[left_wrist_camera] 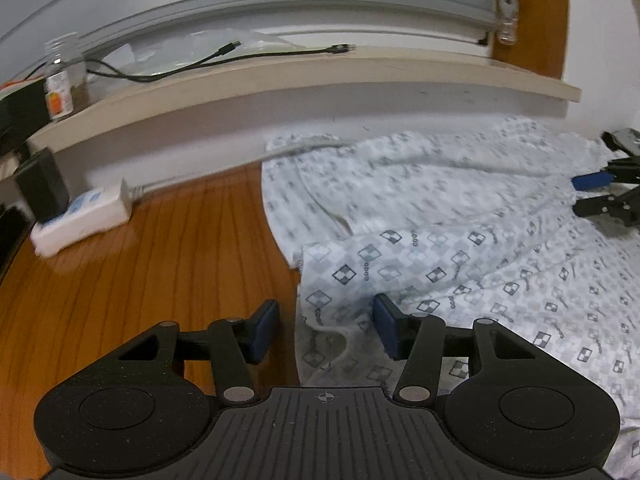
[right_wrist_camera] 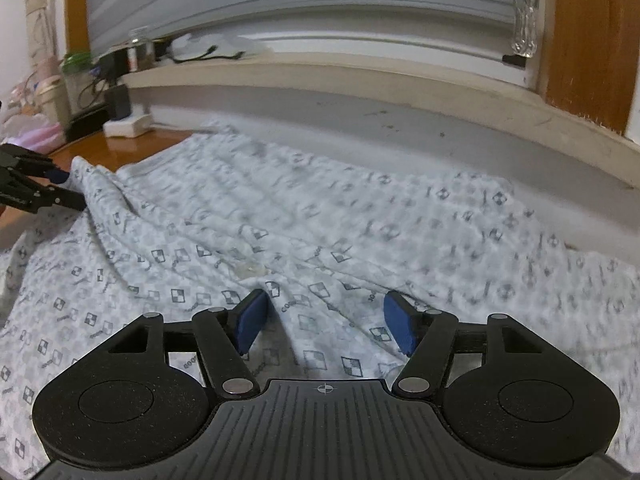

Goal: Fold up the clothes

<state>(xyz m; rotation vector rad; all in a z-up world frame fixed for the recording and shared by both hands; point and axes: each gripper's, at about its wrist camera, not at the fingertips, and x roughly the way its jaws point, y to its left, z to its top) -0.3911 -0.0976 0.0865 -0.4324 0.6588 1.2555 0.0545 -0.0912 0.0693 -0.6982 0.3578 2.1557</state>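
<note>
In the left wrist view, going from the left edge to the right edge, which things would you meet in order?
Clear bottle on the sill → white power strip on the wooden table → left gripper → patterned garment → right gripper at the far right edge.

The left gripper (left_wrist_camera: 326, 330) is matte black, with blue pads (left_wrist_camera: 266, 330) beyond silver pivot screws; a ribbed plate bears a crosshair mark; the right gripper (right_wrist_camera: 326, 326) looks identical.

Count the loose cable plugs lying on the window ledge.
2. One cable plug lies mid-ledge; the other cable plug lies further right on the window ledge. More may hide behind the bottle.
</note>
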